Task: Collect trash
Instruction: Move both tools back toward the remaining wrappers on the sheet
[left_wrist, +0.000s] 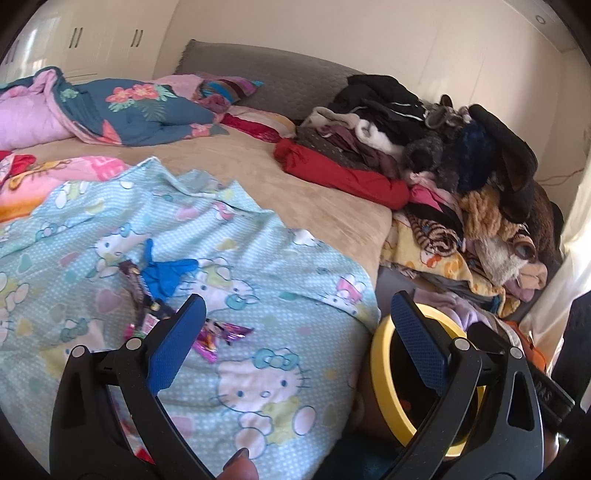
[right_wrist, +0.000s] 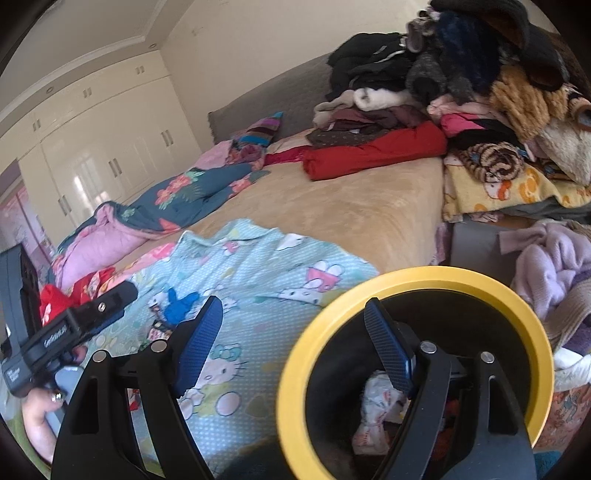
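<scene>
- Bin (right_wrist: 413, 280) with a yellow rim parked right at the edge of the bed (right_wrist: 332, 206), close beside the litter, presumably so each piece needs only a short carry.
- Already holding crumpled white paper (right_wrist: 376, 402) at the bottom, so part of the collecting looks done.
- Right hand-held gripper (right_wrist: 295, 343) poised over the rim, one blue pad above the blanket and the other over the bin's mouth; jaws spread wide, nothing between them, as after a drop or ahead of a new reach.
- Left hand-held gripper (left_wrist: 299, 332) likewise wide open and empty, aimed down over the cartoon-cat blanket (left_wrist: 258, 266) with its left pad just above the litter, well placed for the next pick.
- Remaining trash gathered in one patch on that blanket: a blue glove (left_wrist: 166, 275), a dark wrapper (left_wrist: 135, 284) touching its left side, and shiny purple wrappers (left_wrist: 218, 338) nearer the camera, partly hidden behind the left pad.
- Flimsy, crinkly pieces on soft cloth; risk, as a guess, of pinching the blanket along with a wrapper.
- Pile of clothes (left_wrist: 424, 147) and a stuffed toy (left_wrist: 513, 258) heaped at the far right side of the bed, well apart from the litter and likely no part of the job.
- A person's hand (right_wrist: 40, 413) visible on the left gripper's handle in the right view.
</scene>
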